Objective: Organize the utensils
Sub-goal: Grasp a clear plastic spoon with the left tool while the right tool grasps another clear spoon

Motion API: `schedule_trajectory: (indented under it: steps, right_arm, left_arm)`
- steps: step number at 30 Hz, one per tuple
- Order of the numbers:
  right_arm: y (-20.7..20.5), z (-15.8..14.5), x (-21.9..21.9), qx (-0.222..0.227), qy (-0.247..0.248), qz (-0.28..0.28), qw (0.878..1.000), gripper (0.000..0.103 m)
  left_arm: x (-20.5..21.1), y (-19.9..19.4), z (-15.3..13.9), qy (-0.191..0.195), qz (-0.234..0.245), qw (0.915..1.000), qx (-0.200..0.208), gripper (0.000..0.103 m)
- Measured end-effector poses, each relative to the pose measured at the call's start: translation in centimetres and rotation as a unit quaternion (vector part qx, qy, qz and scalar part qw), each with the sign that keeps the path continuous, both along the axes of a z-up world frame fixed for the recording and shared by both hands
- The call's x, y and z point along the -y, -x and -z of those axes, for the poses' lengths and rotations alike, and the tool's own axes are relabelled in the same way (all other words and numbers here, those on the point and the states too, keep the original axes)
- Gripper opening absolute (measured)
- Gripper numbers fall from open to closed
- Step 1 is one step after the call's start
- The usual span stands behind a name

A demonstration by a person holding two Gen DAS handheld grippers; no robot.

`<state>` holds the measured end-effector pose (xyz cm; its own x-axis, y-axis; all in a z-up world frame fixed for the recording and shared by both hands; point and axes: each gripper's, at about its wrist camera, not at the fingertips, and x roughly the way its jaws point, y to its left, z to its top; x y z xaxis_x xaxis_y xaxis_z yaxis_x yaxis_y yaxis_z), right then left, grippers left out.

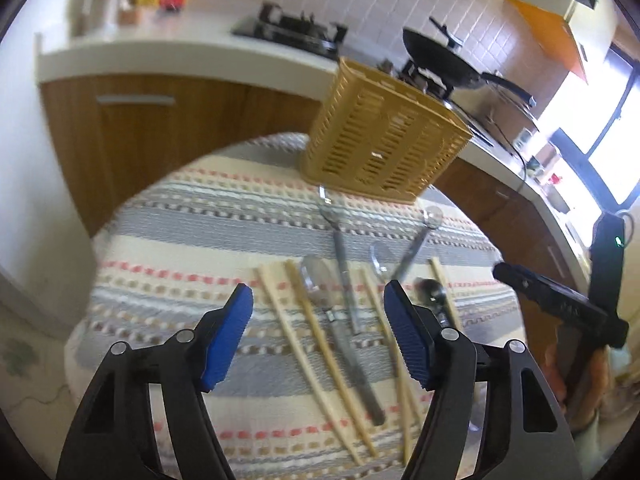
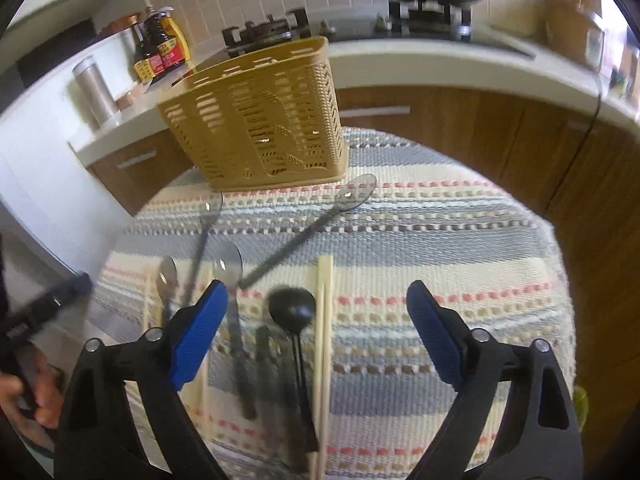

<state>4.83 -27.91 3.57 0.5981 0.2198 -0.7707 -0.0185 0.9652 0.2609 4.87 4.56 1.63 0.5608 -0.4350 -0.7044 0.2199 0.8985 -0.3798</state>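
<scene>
My left tongs (image 1: 318, 334): spread wide, empty.
My right tongs (image 2: 316, 334): spread wide, empty.
Blurred: metal spoons (image 1: 320, 280), wooden chopsticks (image 2: 325, 320) ahead, below me.
Beyond: tan slotted plastic basket (image 2: 260, 116), inside hidden.

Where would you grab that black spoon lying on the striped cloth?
Grip the black spoon by its thin handle, just behind the round bowl, coming straight down from above. It lies flat with chopsticks close alongside, so the open right gripper must straddle the handle narrowly.
</scene>
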Motion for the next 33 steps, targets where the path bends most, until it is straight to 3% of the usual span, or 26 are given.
schedule_trajectory:
  steps: [3, 5, 10, 16, 19, 25, 26, 28, 31, 33]
  right_arm:
    - [-3.0, -0.6, 0.5, -0.016, 0.008, 0.014, 1.0, 0.082]
    - [-4.9, -0.5, 0.5, -0.032, 0.023, 0.019, 0.999, 0.075]
    - [-9.7, 1.5, 0.8, -0.096, 0.027, 0.031, 0.995, 0.065]
    - [-13.7, 4.7, 1.7, -0.156, -0.017, 0.059, 0.986, 0.056]
    - [-14.6, 5.5, 1.5, -0.165, -0.015, 0.062, 0.984, 0.045]
    - [-16.0, 6.1, -0.3, -0.163, 0.027, 0.07, 0.984, 0.044]
    - [-16.1, 6.2, -0.6, -0.161, 0.04, 0.07, 0.984, 0.037]
    - [-16.1, 6.3, -1.6, -0.151, 0.074, 0.065, 0.984, 0.033]
    - [-16.1, 6.6, -2.2, -0.135, 0.097, 0.063, 0.984, 0.015]
    - [-16.2, 6.8, -2.2, -0.13, 0.089, 0.058, 0.986, 0.012]
  left_arm:
    - [1.9, -2.6, -0.2, -0.019, 0.023, 0.9995, -0.005, 0.066]
    - [3.2, -4.4, 0.0, -0.028, 0.035, 0.9989, -0.016, 0.066]
    - [7.1, -9.4, 1.7, -0.078, 0.068, 0.9936, -0.043, 0.063]
    - [8.9, -13.3, 3.4, -0.109, 0.077, 0.9891, -0.062, 0.06]
    - [9.6, -14.7, 4.3, -0.131, 0.078, 0.9858, -0.071, 0.057]
    - [10.7, -16.4, 5.4, -0.143, 0.075, 0.9839, -0.077, 0.057]
    - [10.9, -16.5, 5.5, -0.148, 0.074, 0.9832, -0.077, 0.056]
    - [11.7, -17.0, 6.0, -0.158, 0.073, 0.9815, -0.079, 0.052]
    - [13.3, -17.2, 6.7, -0.18, 0.064, 0.9792, -0.067, 0.048]
    - [14.4, -17.2, 6.9, -0.209, 0.056, 0.9748, -0.055, 0.032]
